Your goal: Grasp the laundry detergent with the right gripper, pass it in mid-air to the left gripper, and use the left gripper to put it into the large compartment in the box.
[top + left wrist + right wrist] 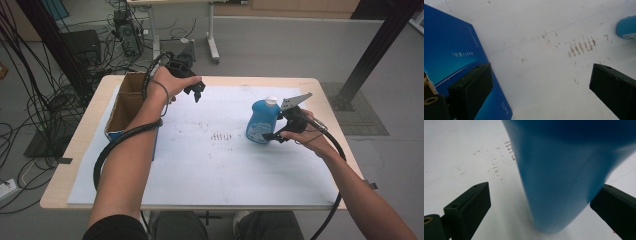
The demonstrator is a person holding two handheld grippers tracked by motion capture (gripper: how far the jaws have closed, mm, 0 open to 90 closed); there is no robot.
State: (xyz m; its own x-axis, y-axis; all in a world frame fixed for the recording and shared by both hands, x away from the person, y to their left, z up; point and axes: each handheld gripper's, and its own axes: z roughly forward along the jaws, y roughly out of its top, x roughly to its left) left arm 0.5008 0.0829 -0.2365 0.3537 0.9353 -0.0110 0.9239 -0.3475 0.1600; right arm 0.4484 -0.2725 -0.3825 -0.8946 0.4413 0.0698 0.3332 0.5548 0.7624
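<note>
A blue bottle (pixel 261 122) with a white cap stands upright on the white sheet at the right of the table. My right gripper (pixel 275 136) is at its base, open. In the right gripper view the bottle (pixel 564 175) stands between the two spread jaws, with a clear gap to the left jaw and the right jaw close beside it. My left gripper (pixel 196 92) hangs open above the back left of the sheet, with nothing between its fingers. In the left gripper view it (pixel 541 82) looks down on the sheet, with the bottle's edge (pixel 627 27) at the far right.
An open cardboard box (pixel 131 107) with blue sides (pixel 449 50) stands at the table's left edge, beside my left forearm. Brown scuff marks (pixel 220 136) dot the middle of the white sheet (pixel 210 170). Cables, table legs and a black post lie beyond the table.
</note>
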